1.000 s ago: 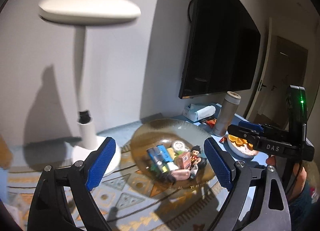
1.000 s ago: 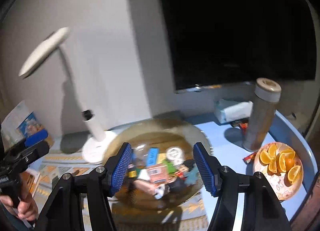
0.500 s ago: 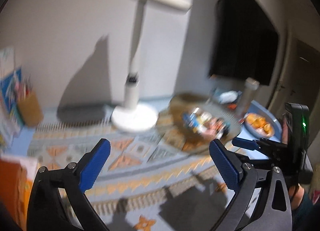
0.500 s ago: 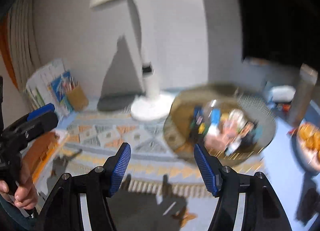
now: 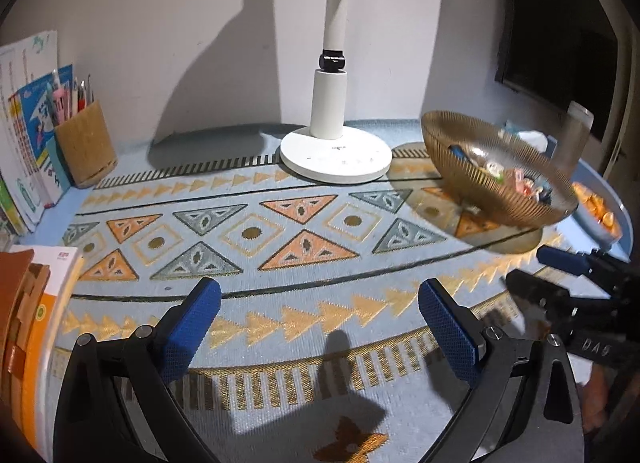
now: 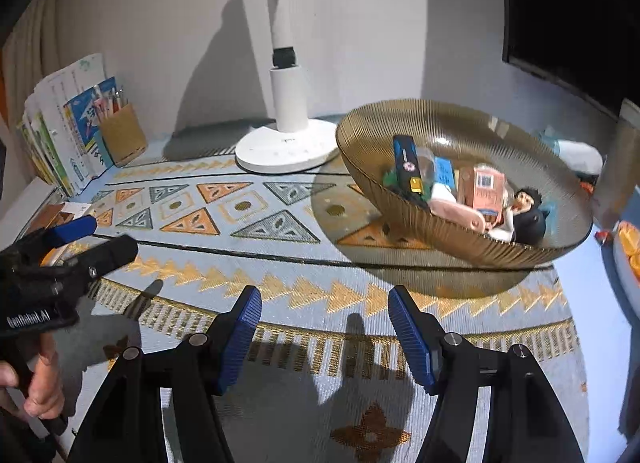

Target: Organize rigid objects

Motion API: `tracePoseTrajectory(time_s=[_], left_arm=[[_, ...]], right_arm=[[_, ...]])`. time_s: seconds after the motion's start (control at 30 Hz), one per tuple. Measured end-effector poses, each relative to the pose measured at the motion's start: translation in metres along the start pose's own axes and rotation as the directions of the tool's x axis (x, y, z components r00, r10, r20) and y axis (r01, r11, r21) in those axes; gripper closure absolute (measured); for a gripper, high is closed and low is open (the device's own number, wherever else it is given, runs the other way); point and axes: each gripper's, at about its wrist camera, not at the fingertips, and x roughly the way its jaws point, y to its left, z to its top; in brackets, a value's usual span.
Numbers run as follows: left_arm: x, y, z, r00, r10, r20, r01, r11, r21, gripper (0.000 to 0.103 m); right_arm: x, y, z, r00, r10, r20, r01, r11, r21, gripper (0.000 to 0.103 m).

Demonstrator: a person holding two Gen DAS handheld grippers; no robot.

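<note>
I see ribbed amber glass bowl (image 6: 460,239) at 1 o'clock, heaped with small toys (image 6: 472,191). Left gripper (image 5: 319,317) just widened, released; right gripper (image 6: 324,321) released, empty.

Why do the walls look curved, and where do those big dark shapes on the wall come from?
Left view: fisheye lens bends the edges; the lamp casts a hard shadow on the wall, and the bowl looks slightly smeared. Right view: same bending, sharper bowl, glare spots on its glass.

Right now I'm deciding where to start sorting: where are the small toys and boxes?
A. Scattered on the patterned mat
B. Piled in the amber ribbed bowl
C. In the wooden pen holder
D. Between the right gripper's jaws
B: the small toys and boxes lie heaped inside the amber ribbed bowl, right of the lamp base.
</note>
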Motion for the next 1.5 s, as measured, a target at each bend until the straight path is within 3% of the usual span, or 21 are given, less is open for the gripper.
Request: tracePoseTrajectory(time_s=[0.3,0.4,0.67,0.73,0.87,1.0,1.23,1.3,1.5], left_arm=[[0.008,-0.008,-0.008,0.998,0.062,-0.026,-0.062,0.998,0.021,0.004],[0.015,-0.008,-0.010,0.986,0.147,-0.074,-0.146,0.989,0.015,0.004],[0.029,-0.002,-0.017,0.960,0.234,-0.154,-0.238,0.971,-0.009,0.004],[0.033,-0.003,-0.019,0.955,0.243,-0.170,-0.246,0.969,-0.001,0.004],[0.038,-0.005,-0.021,0.946,0.259,-0.195,-0.260,0.965,0.020,0.004],[0.040,-0.008,-0.022,0.940,0.275,-0.204,-0.272,0.961,0.043,0.001],[0.041,-0.009,-0.023,0.940,0.271,-0.207,-0.267,0.963,0.045,0.001],[0.042,-0.009,-0.022,0.941,0.267,-0.209,-0.264,0.964,0.042,0.001],[0.044,-0.006,-0.022,0.944,0.247,-0.218,-0.248,0.969,0.027,0.000]], right_arm=[[0.013,-0.005,-0.007,0.999,-0.012,-0.041,0.013,1.000,0.013,0.039],[0.020,-0.006,-0.008,0.997,-0.013,-0.070,0.014,1.000,0.018,0.039],[0.029,-0.007,-0.009,0.993,-0.019,-0.112,0.021,1.000,0.018,0.038],[0.030,-0.006,-0.009,0.993,-0.020,-0.120,0.022,1.000,0.015,0.036],[0.034,-0.007,-0.009,0.989,-0.031,-0.144,0.034,0.999,0.015,0.020],[0.039,-0.007,-0.009,0.986,-0.032,-0.163,0.035,0.999,0.012,0.014],[0.043,-0.003,-0.010,0.982,-0.051,-0.180,0.049,0.999,-0.016,0.008],[0.045,-0.004,-0.010,0.979,-0.058,-0.196,0.056,0.998,-0.013,0.000],[0.048,-0.002,-0.009,0.977,-0.066,-0.203,0.062,0.998,-0.022,0.000]])
